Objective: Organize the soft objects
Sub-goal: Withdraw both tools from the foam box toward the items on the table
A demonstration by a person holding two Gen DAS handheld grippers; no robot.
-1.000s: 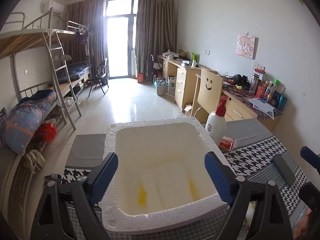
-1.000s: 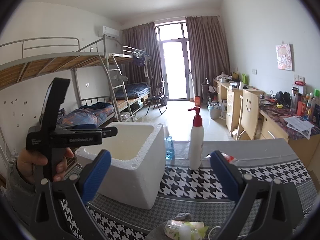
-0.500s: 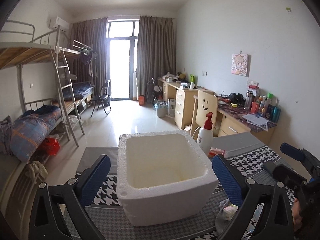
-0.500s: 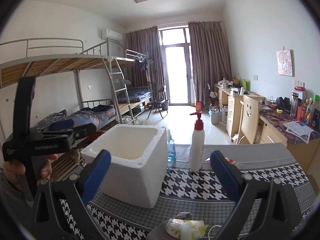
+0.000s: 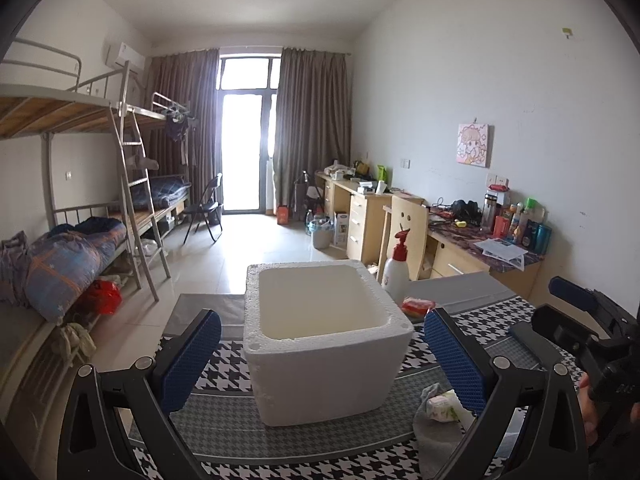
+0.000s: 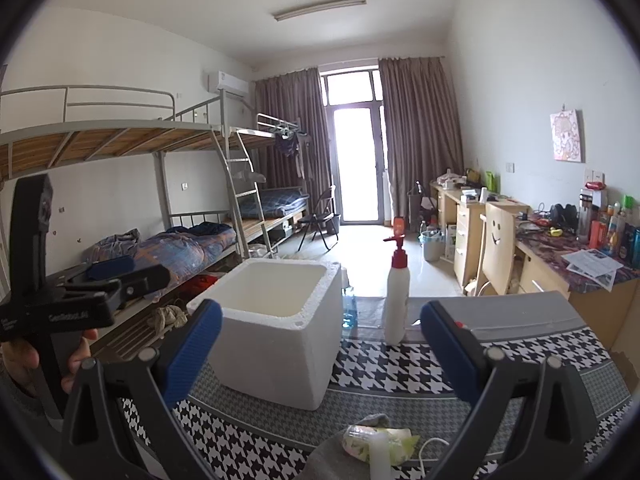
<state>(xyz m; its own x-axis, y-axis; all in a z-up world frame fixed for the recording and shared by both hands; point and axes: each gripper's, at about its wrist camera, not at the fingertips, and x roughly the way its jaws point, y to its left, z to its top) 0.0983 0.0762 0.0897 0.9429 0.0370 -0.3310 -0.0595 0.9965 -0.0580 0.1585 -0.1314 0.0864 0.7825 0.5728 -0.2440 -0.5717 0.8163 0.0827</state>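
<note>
Left hand-held gripper (image 5: pixel 320 356) stands wide, jaws empty, with the white foam box (image 5: pixel 324 344) directly ahead between its blue pads. Right hand-held gripper (image 6: pixel 320 348) is likewise wide and empty. Soft items, a grey cloth (image 6: pixel 352 440) and a floral tissue pack (image 6: pixel 372 442), lie on the houndstooth-covered surface (image 6: pixel 400 376) just below its jaws, near the box. A red-capped pump bottle (image 6: pixel 397 292) stands behind. Lettering on the left tool's body is too blurred to read with certainty.

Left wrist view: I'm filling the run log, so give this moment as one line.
left gripper: open, empty | right gripper: open, empty | white foam box: on houndstooth-patterned table mat | grey cloth bundle: beside box
</note>
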